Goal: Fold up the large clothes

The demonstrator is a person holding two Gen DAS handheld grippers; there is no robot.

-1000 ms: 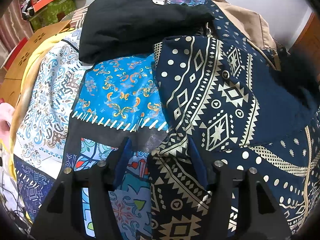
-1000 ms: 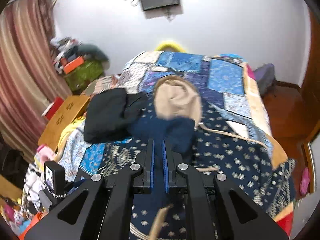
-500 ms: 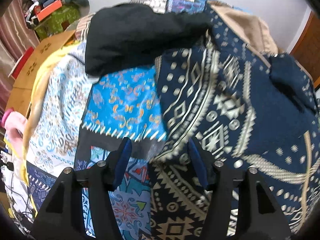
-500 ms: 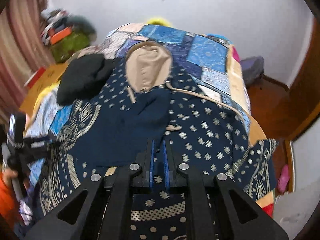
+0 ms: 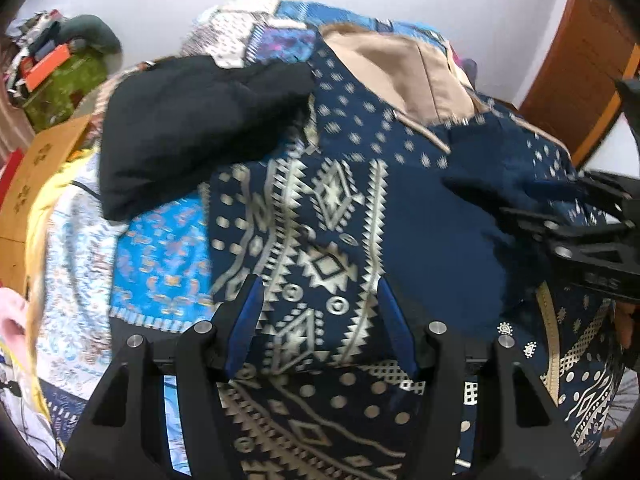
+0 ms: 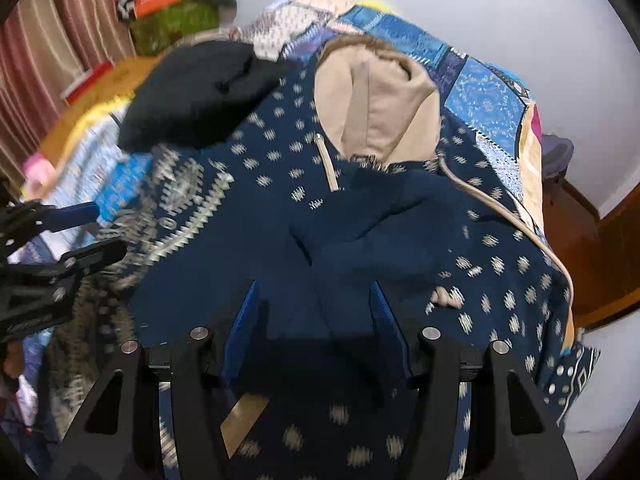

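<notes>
A large navy hooded garment (image 5: 340,216) with cream geometric patterns and a tan-lined hood (image 5: 384,76) lies spread on the bed; it also shows in the right wrist view (image 6: 360,208), hood (image 6: 372,108) at the far end. A plain navy sleeve (image 6: 360,248) lies folded over its middle. My left gripper (image 5: 320,316) is open and empty just above the patterned left part. My right gripper (image 6: 316,316) is open and empty over the plain navy sleeve. Each gripper shows at the edge of the other's view.
A black garment (image 5: 192,136) lies at the far left of the bed, touching the navy one. The patchwork bedspread (image 5: 160,256) shows at left. A wooden board (image 5: 36,168) and green box with clutter (image 5: 60,80) stand left; a wooden door (image 5: 588,64) right.
My right gripper opened and let go of the navy sleeve, which now lies across the garment. Both grippers moved closer over the garment; the left stayed open.
</notes>
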